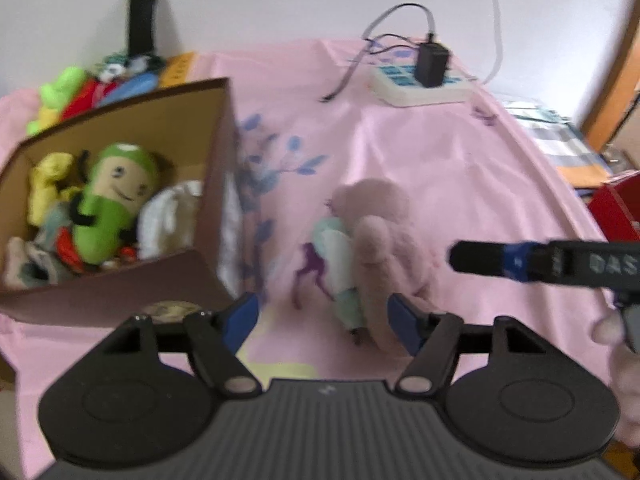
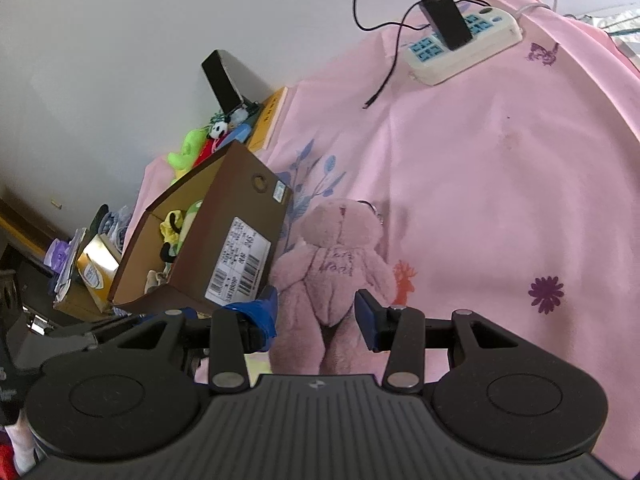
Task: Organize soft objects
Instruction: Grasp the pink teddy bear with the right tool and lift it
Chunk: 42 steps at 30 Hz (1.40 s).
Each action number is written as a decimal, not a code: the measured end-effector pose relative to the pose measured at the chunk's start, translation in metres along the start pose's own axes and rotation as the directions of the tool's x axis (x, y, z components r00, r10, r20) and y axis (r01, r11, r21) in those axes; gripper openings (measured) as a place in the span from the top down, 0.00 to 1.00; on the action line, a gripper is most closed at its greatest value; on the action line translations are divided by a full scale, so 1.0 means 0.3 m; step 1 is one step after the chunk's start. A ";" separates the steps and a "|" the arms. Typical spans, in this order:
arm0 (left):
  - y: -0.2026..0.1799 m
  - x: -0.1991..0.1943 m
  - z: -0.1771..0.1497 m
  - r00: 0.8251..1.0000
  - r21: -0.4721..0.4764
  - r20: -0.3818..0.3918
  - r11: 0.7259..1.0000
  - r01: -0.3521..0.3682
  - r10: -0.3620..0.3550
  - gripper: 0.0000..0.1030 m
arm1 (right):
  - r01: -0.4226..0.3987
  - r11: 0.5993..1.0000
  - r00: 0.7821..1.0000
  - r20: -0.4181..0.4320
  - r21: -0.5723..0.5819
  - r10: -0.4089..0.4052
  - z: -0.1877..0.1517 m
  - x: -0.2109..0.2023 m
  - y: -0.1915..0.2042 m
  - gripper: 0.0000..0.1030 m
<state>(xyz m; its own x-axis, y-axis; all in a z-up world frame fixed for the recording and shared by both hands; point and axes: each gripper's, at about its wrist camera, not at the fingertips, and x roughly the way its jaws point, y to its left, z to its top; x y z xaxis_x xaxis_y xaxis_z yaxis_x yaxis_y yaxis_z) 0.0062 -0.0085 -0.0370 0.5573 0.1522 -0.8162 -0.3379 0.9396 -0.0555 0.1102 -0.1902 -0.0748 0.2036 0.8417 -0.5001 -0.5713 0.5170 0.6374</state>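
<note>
A pink teddy bear (image 2: 334, 264) lies on the pink cloth, just right of a brown cardboard box (image 2: 224, 236). My right gripper (image 2: 318, 318) is open, its blue-padded fingers on either side of the bear's legs. In the left wrist view the bear (image 1: 378, 240) lies partly between my open left gripper's (image 1: 324, 322) fingers, with a pale green soft thing (image 1: 340, 264) beside it. The box (image 1: 218, 184) holds a green plush figure (image 1: 112, 200), a yellow soft toy (image 1: 48, 184) and a white cloth (image 1: 168, 216). The right gripper's finger (image 1: 532, 262) reaches in from the right.
A white power strip (image 1: 420, 80) with a black adapter and cables lies at the far edge of the cloth. More plush toys (image 1: 80, 88) and a black phone (image 1: 142, 18) sit behind the box by the wall. A red object (image 1: 616, 208) stands off the right side.
</note>
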 end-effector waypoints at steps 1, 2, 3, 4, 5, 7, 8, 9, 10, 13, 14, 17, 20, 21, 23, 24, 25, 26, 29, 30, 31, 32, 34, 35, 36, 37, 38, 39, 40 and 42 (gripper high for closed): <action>-0.001 0.004 -0.006 1.000 0.002 -0.003 1.000 0.020 -0.020 0.31 | 0.005 1.000 1.000 0.000 0.007 -0.005 0.001 0.003 -0.006 0.74; -0.002 0.007 -0.012 0.999 0.003 -0.004 0.999 0.032 -0.032 0.31 | 0.008 1.000 1.000 -0.001 0.014 -0.008 0.004 0.006 -0.012 0.74; -0.002 0.012 -0.018 0.999 0.005 -0.004 0.999 0.051 -0.051 0.31 | 0.011 1.000 1.000 -0.003 0.023 -0.011 0.007 0.011 -0.021 0.74; -0.005 0.016 -0.020 0.998 0.006 -0.006 0.998 0.065 -0.065 0.30 | 0.014 0.999 1.000 -0.004 0.034 -0.014 0.009 0.014 -0.028 0.74; -0.006 0.021 -0.023 0.997 0.005 -0.009 0.997 0.080 -0.080 0.30 | 0.017 0.999 1.000 -0.004 0.043 -0.017 0.011 0.017 -0.036 0.74; -0.007 0.032 -0.025 0.993 0.003 -0.014 0.993 0.115 -0.115 0.30 | 0.022 0.998 1.000 -0.007 0.061 -0.021 0.018 0.026 -0.051 0.74; -0.007 0.035 -0.026 0.992 0.002 -0.014 0.992 0.128 -0.128 0.30 | 0.022 0.997 1.000 -0.009 0.067 -0.021 0.022 0.030 -0.055 0.74; -0.008 0.038 -0.023 0.990 -0.001 -0.014 0.990 0.142 -0.142 0.30 | 0.021 0.997 1.000 -0.010 0.073 -0.020 0.027 0.035 -0.060 0.74; -0.007 0.039 -0.019 0.988 -0.004 -0.011 0.988 0.155 -0.155 0.30 | 0.020 0.997 1.000 -0.010 0.077 -0.019 0.031 0.039 -0.062 0.73; -0.012 0.034 0.002 0.983 -0.002 0.019 0.983 0.184 -0.184 0.30 | 0.018 0.997 1.000 -0.010 0.081 -0.017 0.047 0.056 -0.065 0.73; -0.018 0.034 0.011 0.982 0.005 0.030 0.982 0.188 -0.188 0.30 | 0.019 0.997 1.000 -0.010 0.080 -0.018 0.055 0.063 -0.065 0.73; -0.036 0.034 0.039 0.976 0.036 0.062 0.978 0.205 -0.207 0.30 | 0.017 0.996 1.000 -0.008 0.088 -0.017 0.078 0.084 -0.071 0.73; -0.048 0.056 0.061 0.973 0.061 0.070 0.974 0.217 -0.221 0.30 | 0.005 0.994 1.000 -0.012 0.107 -0.004 0.103 0.106 -0.082 0.73; -0.053 0.066 0.066 0.972 0.067 0.069 0.974 0.218 -0.223 0.30 | 0.000 0.993 1.000 -0.014 0.115 0.001 0.110 0.112 -0.085 0.73; -0.057 0.089 0.071 0.974 0.081 0.066 0.974 0.213 -0.218 0.30 | -0.011 0.992 1.000 -0.018 0.125 0.013 0.123 0.124 -0.090 0.73; -0.063 0.101 0.074 0.976 0.092 0.065 0.975 0.203 -0.210 0.30 | -0.018 0.992 1.000 -0.023 0.127 0.021 0.130 0.132 -0.091 0.73; -0.068 0.112 0.075 0.977 0.101 0.063 0.975 0.196 -0.203 0.30 | -0.023 0.992 0.999 -0.027 0.127 0.027 0.134 0.139 -0.091 0.73; -0.069 0.122 0.077 0.977 0.107 0.062 0.975 0.195 -0.202 0.31 | -0.027 0.992 0.999 -0.033 0.127 0.032 0.137 0.148 -0.091 0.73; -0.070 0.152 0.086 0.974 0.113 0.049 0.970 0.214 -0.220 0.31 | -0.036 0.992 0.997 -0.056 0.120 0.043 0.147 0.180 -0.091 0.72; -0.073 0.161 0.089 0.974 0.118 0.049 0.969 0.216 -0.223 0.31 | -0.039 0.992 0.997 -0.065 0.118 0.047 0.149 0.194 -0.093 0.72; -0.078 0.168 0.092 0.974 0.129 0.051 0.968 0.215 -0.223 0.31 | -0.039 0.992 0.996 -0.076 0.119 0.048 0.149 0.208 -0.096 0.72; -0.081 0.173 0.094 0.974 0.136 0.055 0.968 0.212 -0.221 0.31 | -0.040 0.992 0.995 -0.088 0.124 0.051 0.151 0.223 -0.101 0.72; -0.085 0.190 0.100 0.975 0.144 0.056 0.968 0.206 -0.216 0.31 | -0.037 0.991 0.995 -0.087 0.129 0.049 0.150 0.242 -0.111 0.72; -0.084 0.201 0.104 0.975 0.141 0.051 0.969 0.205 -0.214 0.31 | -0.032 0.992 0.995 -0.088 0.122 0.042 0.152 0.251 -0.113 0.71; -0.084 0.210 0.107 0.976 0.137 0.047 0.969 0.204 -0.212 0.31 | -0.031 0.993 0.995 -0.096 0.117 0.042 0.154 0.259 -0.118 0.71; -0.083 0.217 0.108 0.976 0.135 0.042 0.969 0.204 -0.212 0.31 | -0.040 0.992 0.994 -0.099 0.120 0.052 0.154 0.263 -0.125 0.71; -0.084 0.223 0.109 0.977 0.134 0.039 0.970 0.204 -0.211 0.31 | -0.046 0.991 0.994 -0.096 0.122 0.058 0.155 0.267 -0.129 0.71; -0.086 0.226 0.110 0.977 0.134 0.036 0.969 0.206 -0.212 0.31 | -0.055 0.991 0.993 -0.099 0.123 0.067 0.155 0.269 -0.136 0.71; -0.089 0.227 0.112 0.976 0.136 0.037 0.969 0.206 -0.213 0.31 | -0.063 0.991 0.992 -0.100 0.122 0.075 0.155 0.268 -0.139 0.71; -0.097 0.222 0.115 0.974 0.146 0.044 0.966 0.212 -0.220 0.32 | -0.077 0.989 0.991 -0.100 0.127 0.090 0.158 0.263 -0.154 0.73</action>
<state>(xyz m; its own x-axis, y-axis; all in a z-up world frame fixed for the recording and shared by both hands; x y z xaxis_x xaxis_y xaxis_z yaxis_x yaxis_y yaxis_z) 0.0793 -0.0153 -0.0698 0.6511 -0.0448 -0.7577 -0.0978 0.9850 -0.1422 0.1903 -0.1402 -0.1158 0.0708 0.8650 -0.4968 -0.4799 0.4662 0.7433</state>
